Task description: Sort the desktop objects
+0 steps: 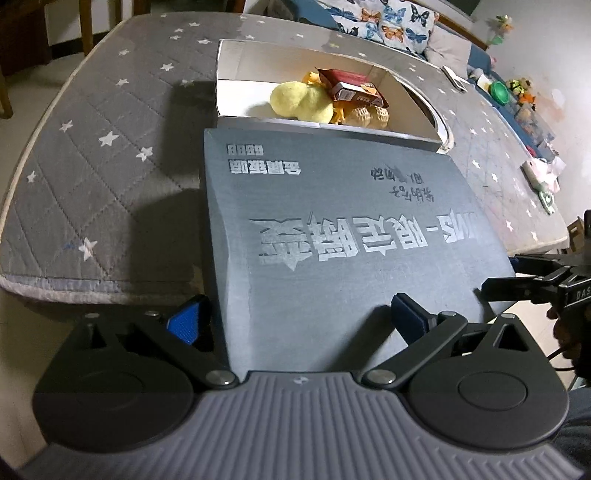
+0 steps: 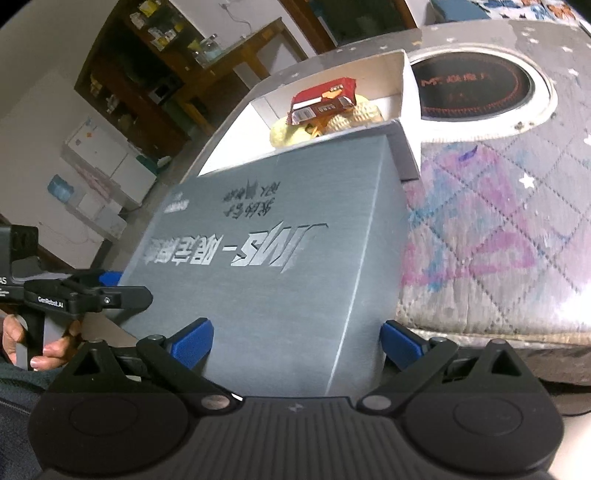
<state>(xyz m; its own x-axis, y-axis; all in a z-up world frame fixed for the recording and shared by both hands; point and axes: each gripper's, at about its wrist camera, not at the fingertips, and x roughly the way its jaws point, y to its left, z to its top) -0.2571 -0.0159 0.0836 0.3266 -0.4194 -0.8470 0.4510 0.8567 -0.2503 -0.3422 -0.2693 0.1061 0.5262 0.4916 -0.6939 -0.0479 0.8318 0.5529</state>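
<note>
plainly, my left gripper (image 1: 295,317) and right gripper (image 2: 295,341) were spread wide, astride the near edge of the grey lid (image 1: 332,229) half-covering the box (image 1: 236,99) near the table's front edge; light, stiff, slick card, best pinched at its rim.

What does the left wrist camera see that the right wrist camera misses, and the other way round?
Only the left wrist view shows the butterfly-print cushions and a green round dish at the table's far end. Only the right wrist view shows the dark round hob set in the table and wooden shelves. Both show the grey printed lid, the white open box and its red packet.
</note>
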